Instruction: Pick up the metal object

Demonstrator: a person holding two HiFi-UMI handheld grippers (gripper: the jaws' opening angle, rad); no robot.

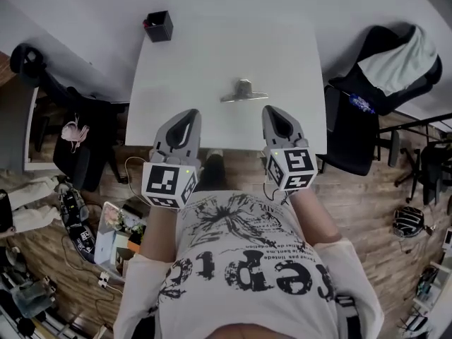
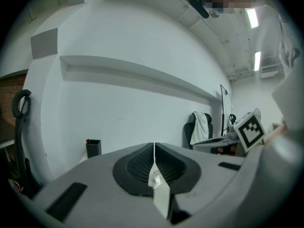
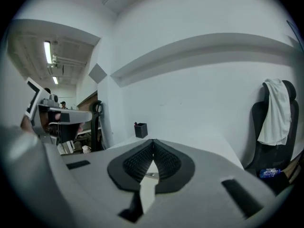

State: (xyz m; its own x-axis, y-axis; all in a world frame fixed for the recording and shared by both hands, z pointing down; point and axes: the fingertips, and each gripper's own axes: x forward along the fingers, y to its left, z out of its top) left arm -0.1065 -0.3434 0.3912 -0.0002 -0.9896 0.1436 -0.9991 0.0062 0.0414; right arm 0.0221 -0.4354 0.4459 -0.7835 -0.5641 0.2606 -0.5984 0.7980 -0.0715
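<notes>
A small metal object (image 1: 243,91) with a flat bar and a raised middle lies on the white table (image 1: 183,69), a little right of centre. My left gripper (image 1: 185,123) hovers at the table's near edge, left of the object, jaws shut on nothing. My right gripper (image 1: 278,121) is held at the near edge too, just right of and nearer than the object, its jaws also shut and empty. In the left gripper view the jaws (image 2: 154,151) meet in a thin line. Through the right gripper's (image 3: 152,148) lower gap a sliver of the metal object (image 3: 151,175) shows.
A black pen holder (image 1: 159,26) stands at the table's far left corner, also seen as the pen holder (image 2: 93,147) and the pen holder (image 3: 140,129). A black chair with a white cloth (image 1: 385,66) is to the right. Clutter and cables cover the floor at left (image 1: 78,217).
</notes>
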